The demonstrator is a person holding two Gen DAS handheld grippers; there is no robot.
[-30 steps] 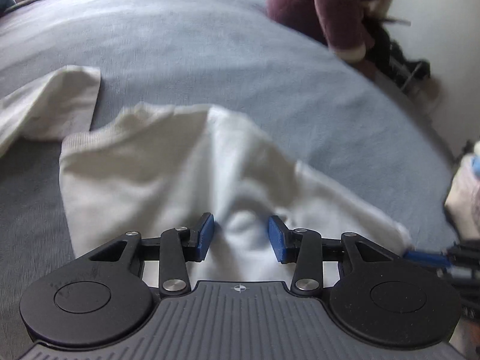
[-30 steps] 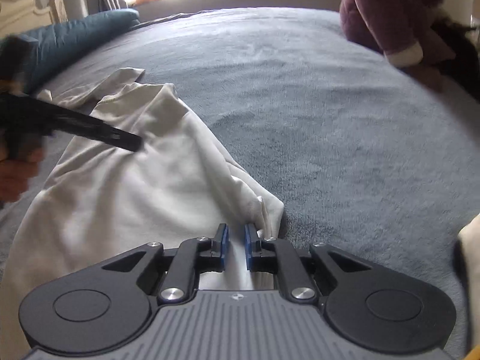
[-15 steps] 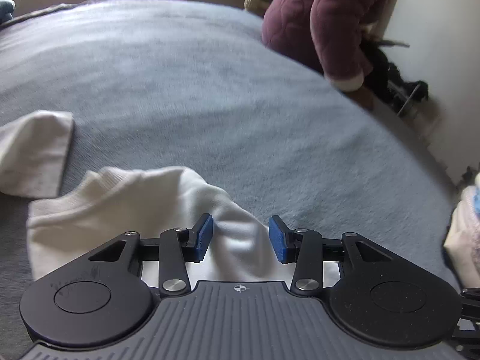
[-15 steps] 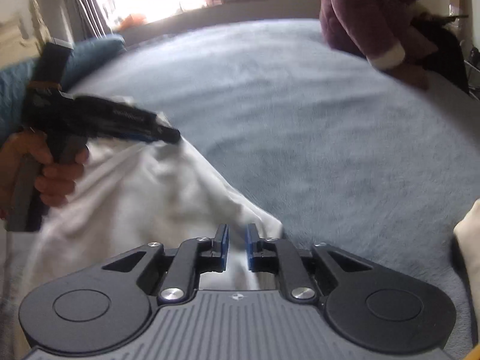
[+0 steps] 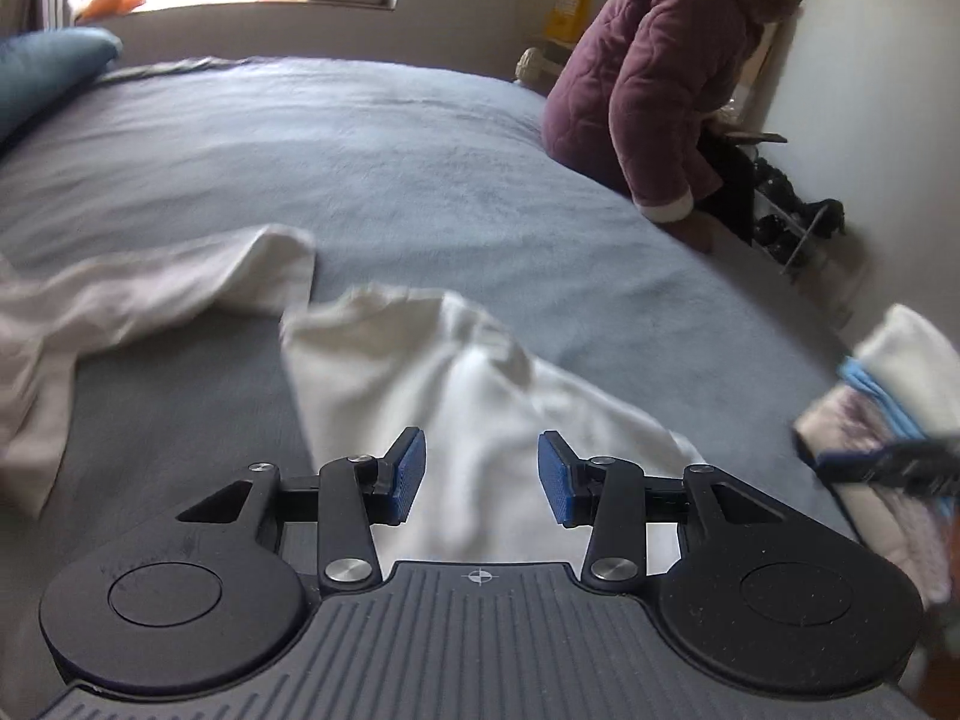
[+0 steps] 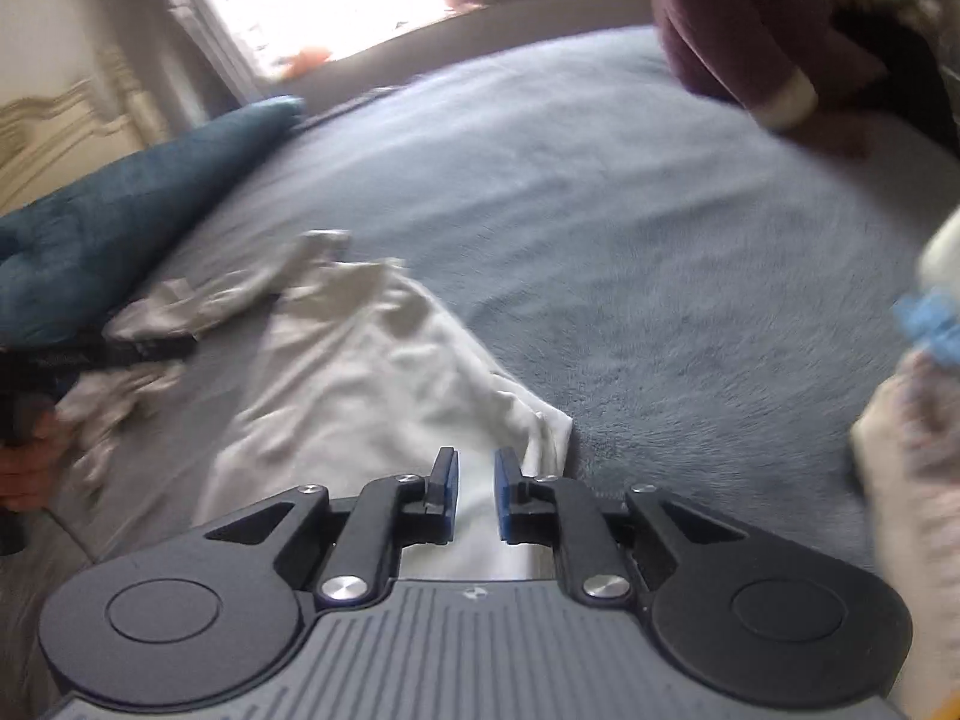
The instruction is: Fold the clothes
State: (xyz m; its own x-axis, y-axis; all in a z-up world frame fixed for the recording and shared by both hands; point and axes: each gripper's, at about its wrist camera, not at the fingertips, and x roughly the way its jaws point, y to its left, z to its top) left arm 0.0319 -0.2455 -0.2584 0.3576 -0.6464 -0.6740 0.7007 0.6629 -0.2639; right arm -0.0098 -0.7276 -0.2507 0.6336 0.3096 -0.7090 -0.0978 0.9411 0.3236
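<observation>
A white long-sleeved garment (image 5: 456, 384) lies rumpled on the grey-blue bed (image 5: 372, 168), one sleeve (image 5: 150, 288) stretched to the left. My left gripper (image 5: 482, 475) is open just above the garment's near part, holding nothing. In the right wrist view the same garment (image 6: 372, 372) lies ahead; my right gripper (image 6: 474, 495) has its jaws slightly apart over the garment's near corner, and the cloth runs under them. The left gripper's black body (image 6: 90, 354) shows at the left edge of that view.
A stack of folded clothes (image 5: 888, 396) sits at the bed's right edge, also in the right wrist view (image 6: 924, 396). A teal pillow (image 6: 120, 210) lies at the left. A person in a maroon coat (image 5: 660, 72) bends at the bed's far right side.
Both grippers have pulled back and tilted up. The right gripper's jaws have opened a little. The garment now lies flatter, with its sleeve spread out to the left.
</observation>
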